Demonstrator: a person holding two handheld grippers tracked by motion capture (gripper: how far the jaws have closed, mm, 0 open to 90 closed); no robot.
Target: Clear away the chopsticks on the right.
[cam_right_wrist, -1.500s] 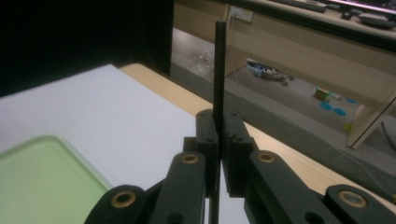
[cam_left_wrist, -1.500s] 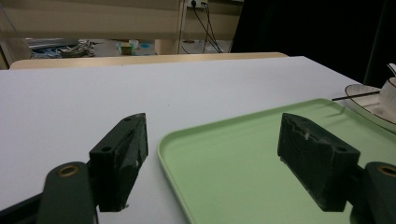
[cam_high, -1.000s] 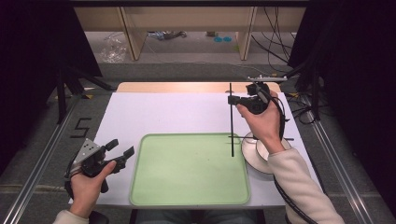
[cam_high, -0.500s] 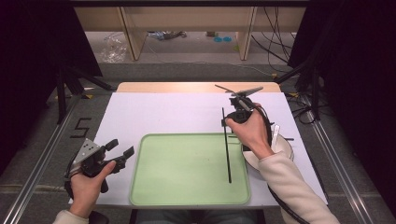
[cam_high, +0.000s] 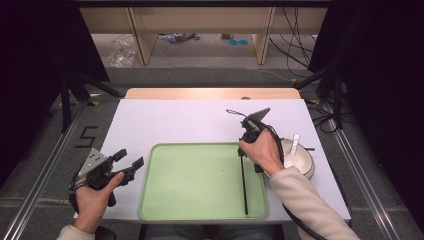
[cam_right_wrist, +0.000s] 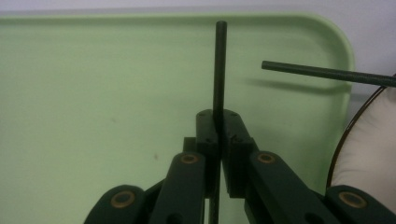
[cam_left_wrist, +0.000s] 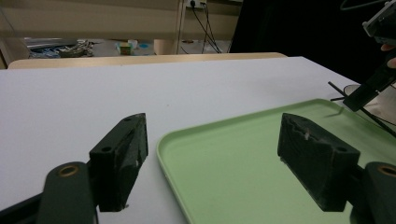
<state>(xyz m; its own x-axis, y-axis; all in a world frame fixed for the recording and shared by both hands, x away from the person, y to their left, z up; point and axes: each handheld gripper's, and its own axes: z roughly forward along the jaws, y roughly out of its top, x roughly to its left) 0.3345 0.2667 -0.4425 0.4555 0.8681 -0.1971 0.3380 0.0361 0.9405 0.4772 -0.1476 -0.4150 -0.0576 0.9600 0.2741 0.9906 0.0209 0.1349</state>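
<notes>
The desk (cam_high: 165,125) has a white top, and a bare wooden strip (cam_high: 210,93) runs along its far edge. A black "5" mark (cam_high: 86,136) lies on the grey floor (cam_high: 200,75) left of the desk. Beyond the desk, two wooden uprights (cam_high: 140,37) stand on the floor, with a clear plastic bag (cam_high: 120,50) just left of them. Black cables (cam_high: 295,30) trail at far right.

High view: overhead from person's side, facing forward and down, far enough to take in whole table (cam_high: 165,120). Left gripper view: low, near tabletop, looking across green tray (cam_left_wrist: 243,154). Right gripper view: very close, straight down on same tray (cam_right_wrist: 93,93). Shared by all three: tray (cam_high: 200,175).
</notes>
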